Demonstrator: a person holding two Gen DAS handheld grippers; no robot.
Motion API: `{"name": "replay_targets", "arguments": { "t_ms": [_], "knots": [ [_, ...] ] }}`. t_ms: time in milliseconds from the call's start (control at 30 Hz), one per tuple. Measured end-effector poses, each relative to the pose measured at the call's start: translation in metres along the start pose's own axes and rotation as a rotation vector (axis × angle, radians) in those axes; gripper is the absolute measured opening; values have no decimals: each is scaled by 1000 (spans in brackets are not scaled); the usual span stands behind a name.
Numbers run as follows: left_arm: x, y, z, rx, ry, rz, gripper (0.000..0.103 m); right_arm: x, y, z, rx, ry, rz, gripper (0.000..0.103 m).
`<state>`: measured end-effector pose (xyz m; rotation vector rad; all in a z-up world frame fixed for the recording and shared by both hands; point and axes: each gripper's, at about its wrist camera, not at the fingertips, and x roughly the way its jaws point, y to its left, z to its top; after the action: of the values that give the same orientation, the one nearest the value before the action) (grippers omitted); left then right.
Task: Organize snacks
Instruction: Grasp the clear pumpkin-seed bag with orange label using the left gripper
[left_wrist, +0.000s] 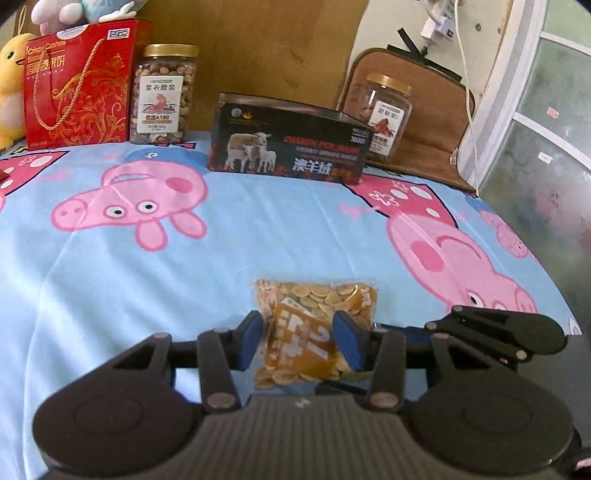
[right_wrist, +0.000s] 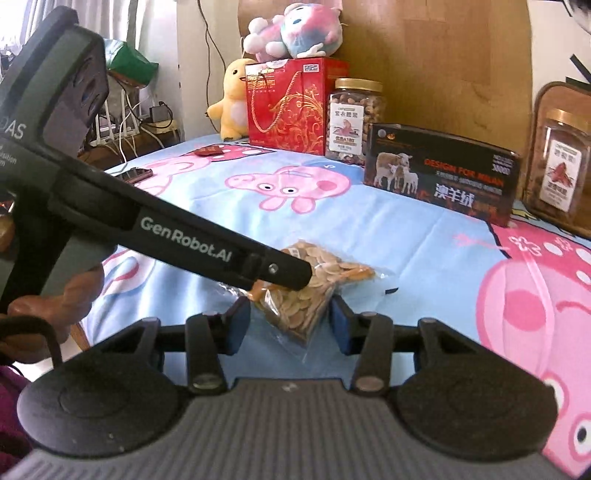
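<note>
Both jaws pinching snack packet (left_wrist: 314, 332)

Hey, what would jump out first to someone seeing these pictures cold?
The clear bag of seeds in the foreground, pinched by the left gripper and the right gripper together. Under it, the blue pig-print cloth; at the back, a red gift box and a black sheep box.

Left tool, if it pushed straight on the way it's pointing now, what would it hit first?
The left tool already has the snack packet between its fingers. Beyond the packet lies bare cartoon-pig cloth, then probably the dark sheep box at the back, though depth is hard to judge.
</note>
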<state>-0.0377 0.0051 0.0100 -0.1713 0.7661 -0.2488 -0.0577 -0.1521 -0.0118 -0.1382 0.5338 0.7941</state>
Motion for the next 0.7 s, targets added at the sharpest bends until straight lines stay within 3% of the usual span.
{"name": "replay_targets", "arguments": {
  "t_ms": [700],
  "knots": [
    [-32, -33, -16, 32, -22, 36, 43, -37, 11, -15, 20, -57, -11, 46]
  ]
}}
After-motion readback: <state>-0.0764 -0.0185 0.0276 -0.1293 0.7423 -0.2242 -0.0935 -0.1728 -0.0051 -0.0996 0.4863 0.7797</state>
